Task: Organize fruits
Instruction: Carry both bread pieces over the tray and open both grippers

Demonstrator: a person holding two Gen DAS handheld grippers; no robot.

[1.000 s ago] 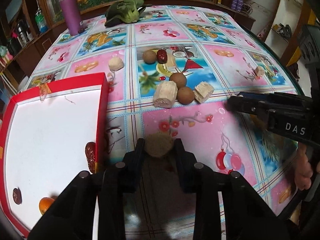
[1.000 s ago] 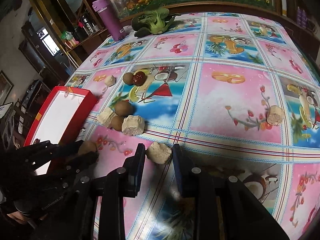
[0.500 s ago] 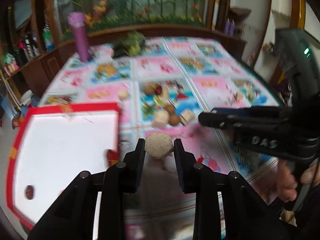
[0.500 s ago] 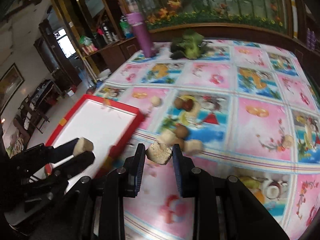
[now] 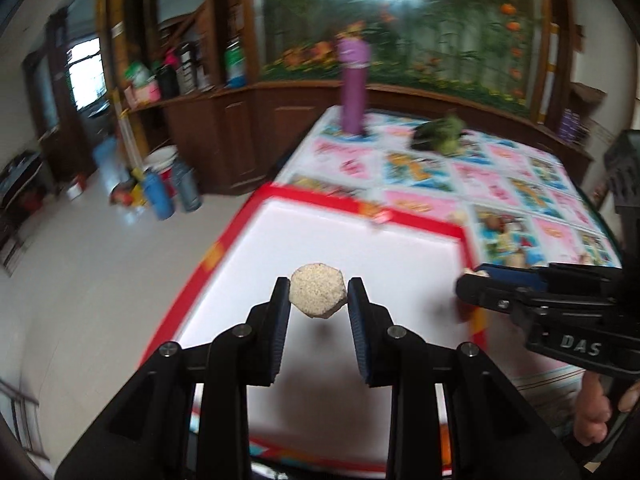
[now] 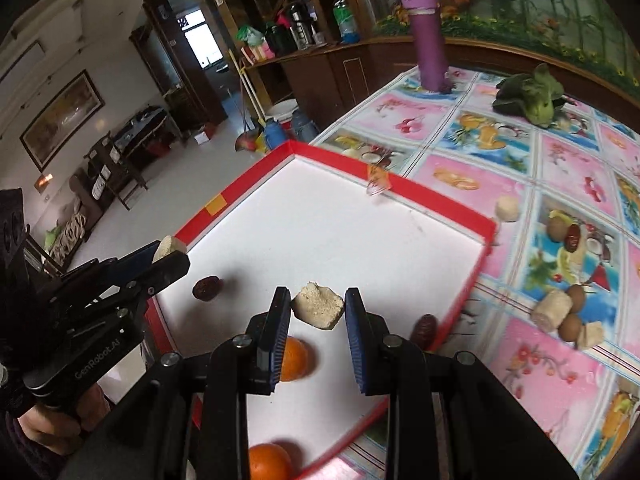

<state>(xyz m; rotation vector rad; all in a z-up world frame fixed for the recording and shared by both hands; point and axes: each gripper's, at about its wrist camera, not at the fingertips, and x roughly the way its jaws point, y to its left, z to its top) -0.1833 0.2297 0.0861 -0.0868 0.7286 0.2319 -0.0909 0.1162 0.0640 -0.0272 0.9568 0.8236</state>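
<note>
The left gripper (image 5: 319, 300) is clamped on a pale, grainy, six-sided chunk (image 5: 317, 297), held over the white floor of the red-rimmed tray (image 6: 404, 188); the right gripper (image 6: 318, 309) pinches a beige, broken-topped chunk (image 6: 318, 310) over the same tray. Each pinch is only at the pad tips, so I judge a chunk could slip out early and bounce, or roll when let go from this height. Below the right gripper lie two oranges (image 6: 294, 359) and a dark red date (image 6: 207, 288), with another date (image 6: 424, 330) against the tray's right wall; a drop there could knock them. The two grippers are close and might clash. Farther off on the patterned counter (image 6: 552, 364) wait brown round fruits (image 6: 570, 327), more beige chunks (image 6: 554, 310), then a purple bottle (image 6: 429, 60) and leafy greens (image 6: 532, 96)
</note>
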